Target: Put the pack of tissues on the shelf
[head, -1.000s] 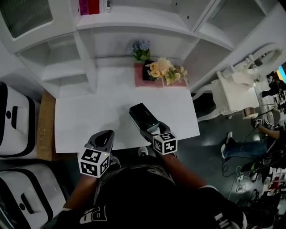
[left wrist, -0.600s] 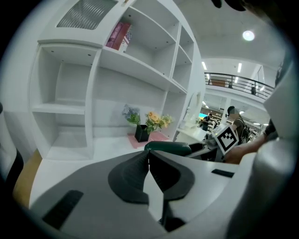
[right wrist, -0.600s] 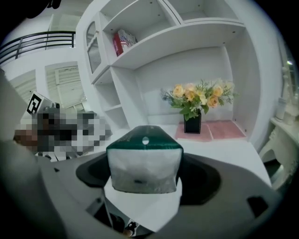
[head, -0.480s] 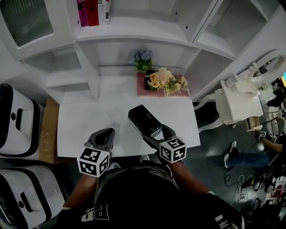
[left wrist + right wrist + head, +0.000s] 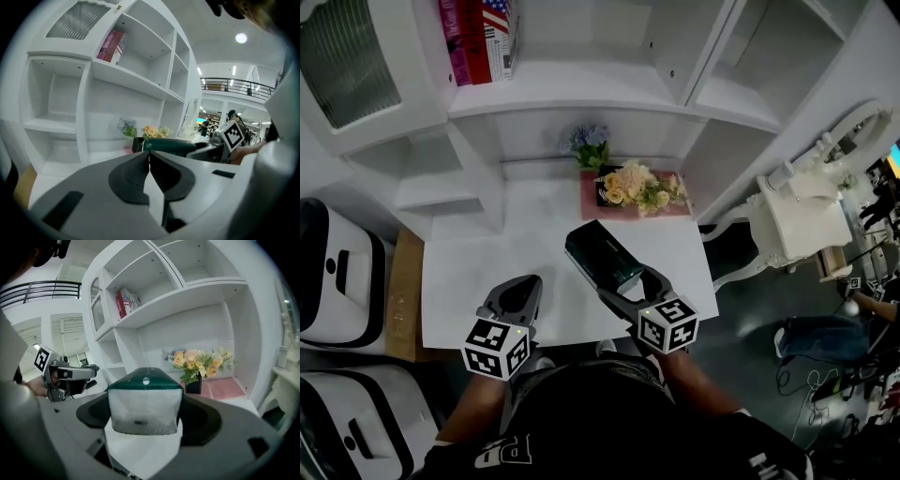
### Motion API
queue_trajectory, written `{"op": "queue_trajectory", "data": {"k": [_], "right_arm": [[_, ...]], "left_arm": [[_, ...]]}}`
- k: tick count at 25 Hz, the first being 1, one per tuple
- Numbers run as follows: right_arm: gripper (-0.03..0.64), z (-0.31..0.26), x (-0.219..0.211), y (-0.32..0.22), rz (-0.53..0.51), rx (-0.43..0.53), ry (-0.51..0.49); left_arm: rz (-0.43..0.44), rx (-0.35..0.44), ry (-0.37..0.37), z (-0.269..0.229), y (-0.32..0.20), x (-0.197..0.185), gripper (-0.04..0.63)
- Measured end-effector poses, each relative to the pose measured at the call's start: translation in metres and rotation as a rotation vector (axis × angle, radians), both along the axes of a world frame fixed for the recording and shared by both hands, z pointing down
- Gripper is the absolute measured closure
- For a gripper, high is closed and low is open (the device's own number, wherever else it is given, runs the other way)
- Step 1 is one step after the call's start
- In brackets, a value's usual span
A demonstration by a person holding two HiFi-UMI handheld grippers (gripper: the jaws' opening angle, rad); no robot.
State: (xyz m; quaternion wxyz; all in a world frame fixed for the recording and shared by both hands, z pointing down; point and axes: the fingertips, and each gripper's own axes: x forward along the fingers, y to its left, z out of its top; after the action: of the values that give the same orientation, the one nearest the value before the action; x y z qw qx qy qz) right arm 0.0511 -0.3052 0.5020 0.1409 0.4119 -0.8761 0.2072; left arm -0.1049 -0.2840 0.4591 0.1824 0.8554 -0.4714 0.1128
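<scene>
A dark green pack of tissues [image 5: 601, 255] with a pale end [image 5: 144, 408] is held above the white table [image 5: 469, 272], with my right gripper [image 5: 623, 286] shut on it. The same pack [image 5: 169, 145] pokes out to the right in the left gripper view. My left gripper [image 5: 515, 296] hovers over the table's near edge with its jaws pressed together and nothing between them. The white shelf unit [image 5: 572, 84] rises behind the table, and its open compartments [image 5: 187, 291] fill the right gripper view.
Red books [image 5: 473, 37] stand on an upper shelf at the left. A bouquet in a dark vase on a pink mat [image 5: 633, 187] sits at the table's back. A white chair [image 5: 787, 211] stands at the right, white cases [image 5: 333, 272] at the left.
The head view has tilted up, so more of the shelf shows. The right gripper with the tissue pack has drifted slightly forward toward the shelf; the left gripper has barely moved.
</scene>
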Motion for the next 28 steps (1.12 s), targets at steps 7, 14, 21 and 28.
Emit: {"op": "queue_trajectory", "data": {"k": [7, 14, 21, 28], "right_arm": [[0.184, -0.027, -0.003, -0.001, -0.038, 0.047, -0.054], [0.184, -0.057, -0.007, -0.005, -0.051, 0.11, -0.069], [0.186, -0.079, -0.01, -0.01, -0.051, 0.152, -0.08], [0.186, -0.105, -0.012, -0.014, -0.055, 0.203, -0.084]], "left_arm": [[-0.011, 0.025, 0.0, -0.01, -0.006, -0.001, 0.578], [-0.037, 0.051, -0.007, -0.022, -0.009, -0.014, 0.58], [-0.05, 0.08, -0.013, -0.034, -0.009, -0.023, 0.578], [-0.062, 0.113, -0.011, -0.048, -0.012, -0.028, 0.578]]}}
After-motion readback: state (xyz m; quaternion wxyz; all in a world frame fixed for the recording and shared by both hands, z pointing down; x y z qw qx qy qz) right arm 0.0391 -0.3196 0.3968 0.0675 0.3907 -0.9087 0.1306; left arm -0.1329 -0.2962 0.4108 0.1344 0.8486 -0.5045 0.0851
